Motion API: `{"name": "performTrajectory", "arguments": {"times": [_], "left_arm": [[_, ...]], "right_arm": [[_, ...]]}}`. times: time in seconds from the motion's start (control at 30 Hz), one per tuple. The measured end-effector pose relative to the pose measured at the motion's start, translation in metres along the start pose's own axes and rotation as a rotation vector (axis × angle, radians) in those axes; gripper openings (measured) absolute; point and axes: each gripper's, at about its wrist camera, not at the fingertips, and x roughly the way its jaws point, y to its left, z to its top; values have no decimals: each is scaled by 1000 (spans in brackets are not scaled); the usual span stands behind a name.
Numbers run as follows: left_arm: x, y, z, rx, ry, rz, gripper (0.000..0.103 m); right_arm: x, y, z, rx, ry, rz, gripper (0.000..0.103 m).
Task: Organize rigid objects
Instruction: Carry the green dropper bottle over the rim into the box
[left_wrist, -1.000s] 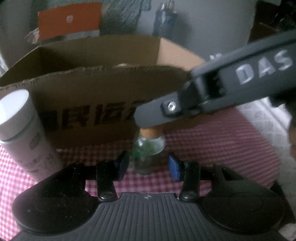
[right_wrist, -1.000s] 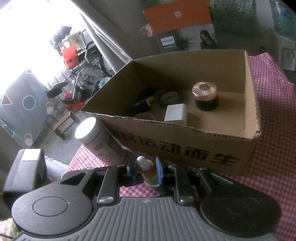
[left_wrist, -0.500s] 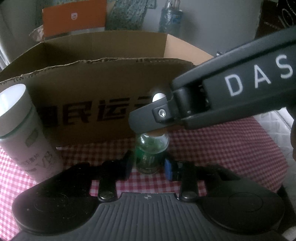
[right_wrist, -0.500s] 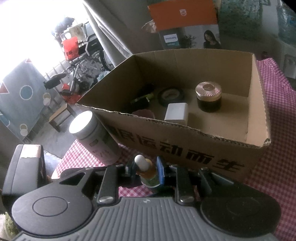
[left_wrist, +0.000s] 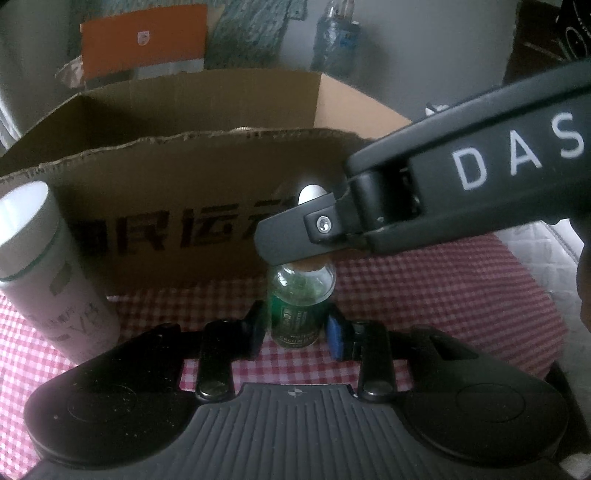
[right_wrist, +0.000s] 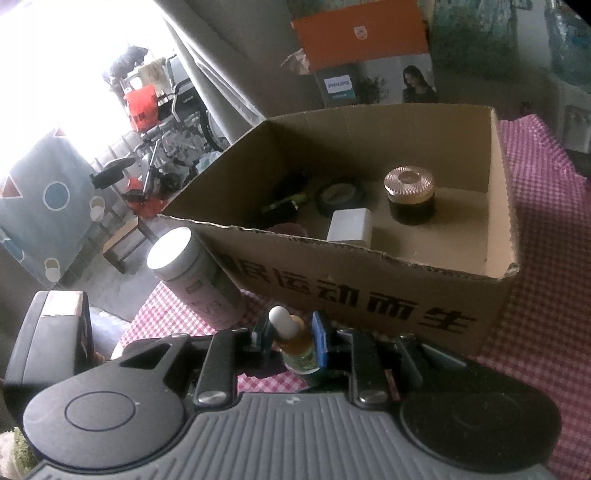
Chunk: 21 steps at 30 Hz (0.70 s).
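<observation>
A small glass dropper bottle (left_wrist: 300, 306) stands on the checked tablecloth (left_wrist: 443, 288), at six o'clock of the cardboard box (left_wrist: 177, 206). The right gripper (right_wrist: 293, 338) pinches its neck; the left gripper (left_wrist: 295, 328) clasps its body. Light, rigid, slippery and breakable; the body looks the safest place to hold.

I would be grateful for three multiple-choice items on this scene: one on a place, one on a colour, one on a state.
1. Where does the dropper bottle stand?
A. Inside the box
B. On the checked cloth, in front of the box
C. On top of a canister

2. What colour is the lid of the jar in the box?
A. Copper
B. Blue
C. White

3. How is the right gripper?
A. Wide open and empty
B. Shut on the dropper bottle's top
C. Holding a white block

Answers:
1 B: its base rests on the cloth outside the box's front wall.
2 A: the ribbed lid shines copper.
3 B: its pads press on the bottle's neck.
</observation>
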Motion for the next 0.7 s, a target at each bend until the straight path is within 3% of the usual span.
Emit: {"name": "performTrajectory", "arguments": {"times": [0.27,0.53,0.7], "left_arm": [[-31,-5,19,15,-83,9,32],[-65,-1,75,38,-212,24,32],[-50,10,112,0,-201,-14,32]], "right_arm": [[-30,15,12,-36,-80,19,25],[-66,30,64,-118,-212,55,25],[-63,17,102,-128,-226,61,25]]}}
